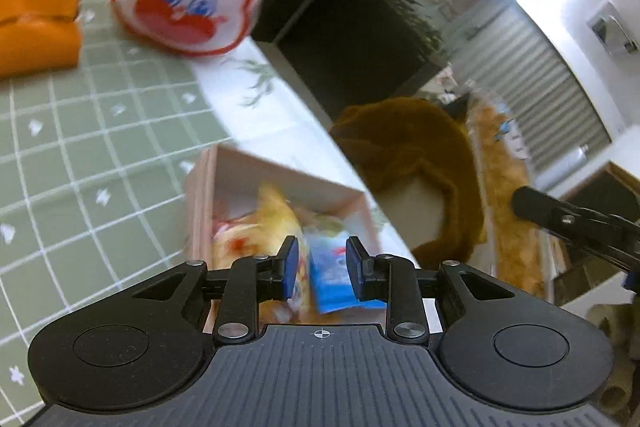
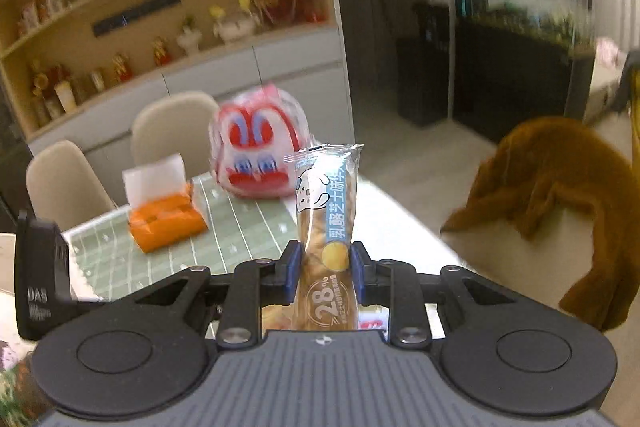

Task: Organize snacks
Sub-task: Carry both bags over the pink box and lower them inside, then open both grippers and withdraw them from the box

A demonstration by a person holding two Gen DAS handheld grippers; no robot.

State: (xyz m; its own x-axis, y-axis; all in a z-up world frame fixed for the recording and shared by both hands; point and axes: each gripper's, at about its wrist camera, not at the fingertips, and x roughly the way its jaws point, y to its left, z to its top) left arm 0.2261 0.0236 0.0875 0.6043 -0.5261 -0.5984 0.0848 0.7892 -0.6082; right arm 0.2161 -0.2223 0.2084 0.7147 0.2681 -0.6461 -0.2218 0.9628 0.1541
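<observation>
A dining room tabletop (image 1: 100,131) with a green grid cloth holds a wooden box (image 1: 280,183) of snacks; the left gripper (image 1: 322,265) hovers spread and empty above it, while the right gripper (image 2: 325,273) pinches an upright biscuit packet (image 2: 328,227), likely next lowered into the box.

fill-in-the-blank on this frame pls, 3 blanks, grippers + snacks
The right gripper is shut on a snack ____ that stands upright.
The left gripper hangs ____ above the wooden box of snacks.
The tissue box on the table is ____ in colour.

Missing words: packet; open; orange
</observation>
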